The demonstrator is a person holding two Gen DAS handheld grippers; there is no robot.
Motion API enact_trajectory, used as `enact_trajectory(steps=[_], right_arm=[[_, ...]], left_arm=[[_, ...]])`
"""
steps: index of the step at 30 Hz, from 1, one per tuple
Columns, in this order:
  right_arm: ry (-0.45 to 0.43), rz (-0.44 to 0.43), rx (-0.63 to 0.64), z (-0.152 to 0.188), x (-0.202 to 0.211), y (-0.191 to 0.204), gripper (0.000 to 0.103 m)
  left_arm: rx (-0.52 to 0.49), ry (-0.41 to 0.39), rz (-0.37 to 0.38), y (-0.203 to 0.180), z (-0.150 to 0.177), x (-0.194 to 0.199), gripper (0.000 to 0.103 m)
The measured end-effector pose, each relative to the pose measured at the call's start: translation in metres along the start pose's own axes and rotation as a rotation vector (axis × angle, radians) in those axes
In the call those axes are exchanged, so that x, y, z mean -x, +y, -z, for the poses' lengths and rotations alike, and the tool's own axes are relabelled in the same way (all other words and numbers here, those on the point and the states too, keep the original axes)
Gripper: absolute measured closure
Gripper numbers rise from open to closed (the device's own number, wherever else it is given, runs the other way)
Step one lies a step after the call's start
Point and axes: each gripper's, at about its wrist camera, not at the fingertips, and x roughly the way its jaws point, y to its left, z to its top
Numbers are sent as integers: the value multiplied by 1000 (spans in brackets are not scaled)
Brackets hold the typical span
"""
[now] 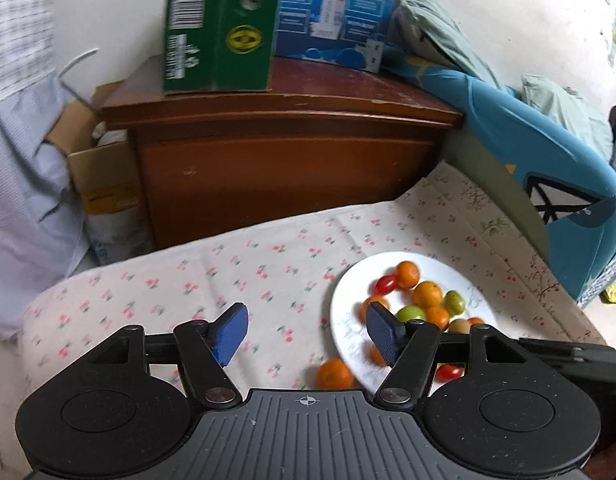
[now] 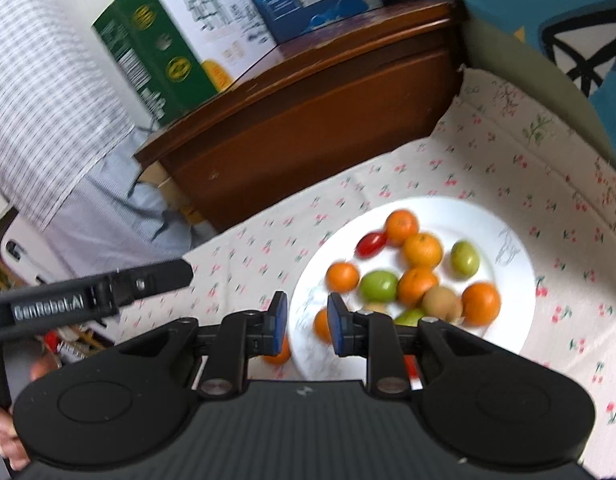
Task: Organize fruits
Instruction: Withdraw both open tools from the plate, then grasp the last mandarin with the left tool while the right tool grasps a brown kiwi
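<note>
Left gripper (image 1: 305, 332) gapes above cherry-print cloth (image 1: 235, 264) — wooden nightstand (image 1: 283, 152) behind.

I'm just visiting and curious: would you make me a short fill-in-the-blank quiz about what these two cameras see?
1. Most of the fruit sits on a white ____.
2. One orange lies off the plate, on the ____-patterned cloth.
3. The green box stands on a brown wooden ____.
4. The left gripper holds nothing, and its jaws stand ____.

Missing words: plate; cherry; cabinet; open
</note>
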Motion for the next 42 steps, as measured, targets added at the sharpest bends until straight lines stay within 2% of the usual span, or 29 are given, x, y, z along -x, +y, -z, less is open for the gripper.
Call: enact_trajectory(steps=[4,7,17,30,37,42], right_arm=[[31,-9,15,18,1,8,79],[52,-12,27,32,0,14,79],[143,-33,108,66,-25,36,74],[139,-2,192,72,-48,47,73],[145,14,226,74,-43,49,75],[133,29,190,68,-27,37,75]], left_arm=[[7,16,-28,7,9,8,36],[3,18,-49,11,15,14,30],[4,37,-69,22,23,17,29],[28,61,-69,30,27,7,29],[-11,72,-48,24,36,-4,29],[-87,74,-17,14,44,-15,29]])
